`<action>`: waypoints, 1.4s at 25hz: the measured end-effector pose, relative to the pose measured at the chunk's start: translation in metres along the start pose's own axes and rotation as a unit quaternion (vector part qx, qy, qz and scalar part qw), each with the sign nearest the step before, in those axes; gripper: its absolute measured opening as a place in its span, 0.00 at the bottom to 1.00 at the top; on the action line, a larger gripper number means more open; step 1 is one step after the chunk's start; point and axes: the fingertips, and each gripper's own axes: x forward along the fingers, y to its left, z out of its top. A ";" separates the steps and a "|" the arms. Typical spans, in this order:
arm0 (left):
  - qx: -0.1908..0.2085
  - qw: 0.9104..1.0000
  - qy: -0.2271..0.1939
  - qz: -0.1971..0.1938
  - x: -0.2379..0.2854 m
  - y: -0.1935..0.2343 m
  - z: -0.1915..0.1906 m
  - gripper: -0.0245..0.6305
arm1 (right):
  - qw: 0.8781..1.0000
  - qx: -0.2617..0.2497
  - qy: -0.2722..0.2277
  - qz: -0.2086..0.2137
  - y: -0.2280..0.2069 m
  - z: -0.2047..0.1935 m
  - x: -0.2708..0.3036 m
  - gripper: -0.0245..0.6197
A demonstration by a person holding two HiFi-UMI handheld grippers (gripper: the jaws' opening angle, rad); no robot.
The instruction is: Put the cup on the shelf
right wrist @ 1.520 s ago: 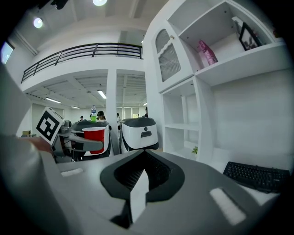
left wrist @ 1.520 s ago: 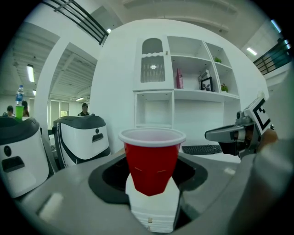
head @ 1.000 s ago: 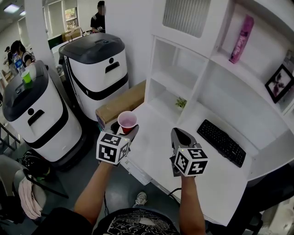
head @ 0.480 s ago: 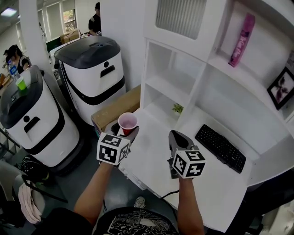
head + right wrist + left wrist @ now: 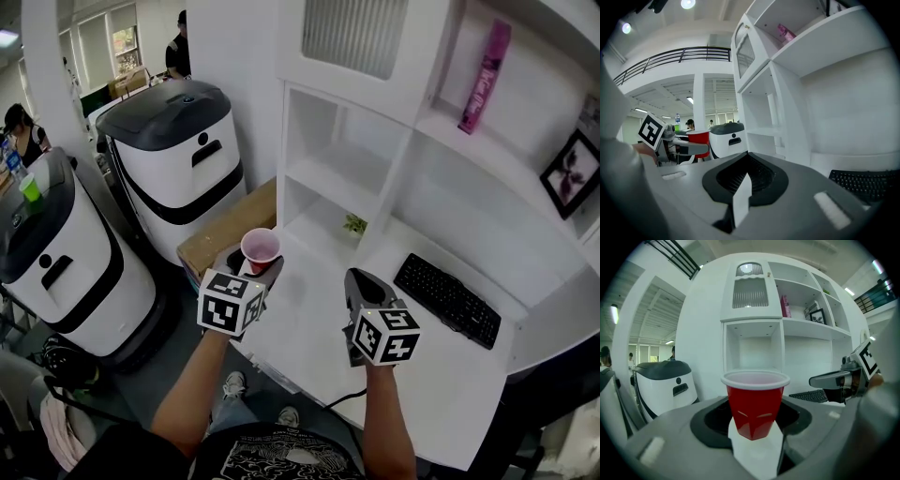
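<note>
The left gripper (image 5: 251, 270) pinched the cup (image 5: 260, 248) upright above the desk (image 5: 314, 314) edge, short of the shelf (image 5: 349, 173) — the right gripper (image 5: 364, 280) sat pressed together, empty — so the carry called for a level rim.

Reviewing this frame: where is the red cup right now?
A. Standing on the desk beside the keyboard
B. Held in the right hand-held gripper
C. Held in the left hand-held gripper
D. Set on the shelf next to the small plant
C: the left gripper view shows the red cup upright, clamped between the jaws of the left hand-held gripper, while the right hand-held gripper is closed on nothing.
</note>
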 end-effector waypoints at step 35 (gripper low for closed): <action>0.073 0.967 0.004 -0.242 0.111 0.048 0.002 0.44 | 0.978 0.020 0.003 -0.205 0.021 -0.001 0.065 0.08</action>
